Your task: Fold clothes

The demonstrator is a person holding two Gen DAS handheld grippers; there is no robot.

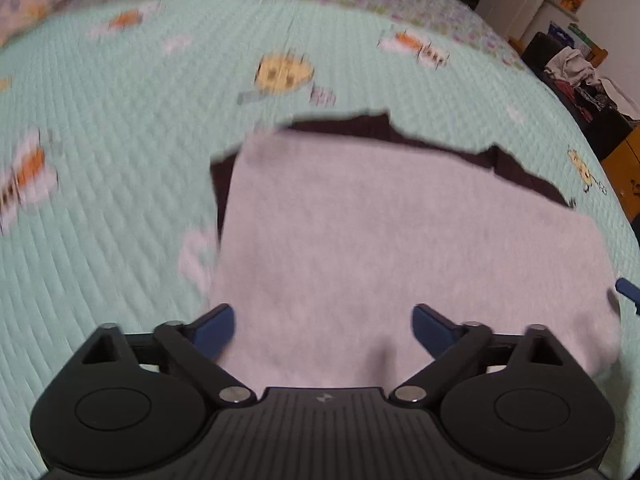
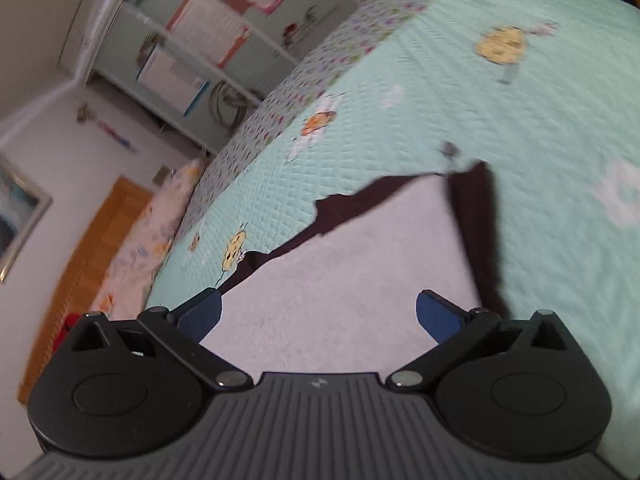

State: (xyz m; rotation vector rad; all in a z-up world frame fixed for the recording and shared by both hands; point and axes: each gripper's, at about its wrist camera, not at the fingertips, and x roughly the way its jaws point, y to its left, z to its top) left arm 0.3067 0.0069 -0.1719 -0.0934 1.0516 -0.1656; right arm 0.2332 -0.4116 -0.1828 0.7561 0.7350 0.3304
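A pale lilac-grey folded garment (image 1: 400, 240) lies on the mint bedspread (image 1: 120, 160), on top of a dark garment (image 1: 520, 172) whose edges stick out at its far and left sides. My left gripper (image 1: 324, 326) hovers over the near edge of the pale cloth, fingers wide open with nothing between them. A blue fingertip (image 1: 626, 290) of the other gripper shows at the right edge. In the right wrist view the pale garment (image 2: 360, 260) fills the space ahead, dark cloth (image 2: 480, 232) bordering it. My right gripper (image 2: 318, 314) is open above it.
The quilted bedspread (image 2: 520, 100) carries cartoon prints and a floral border. A pillow (image 2: 160, 220) lies at the bed's edge. Shelves (image 2: 208, 40) and a wooden floor (image 2: 80, 272) are beyond. A pile of clothes on a dark chair (image 1: 572, 72) stands off the bed's right.
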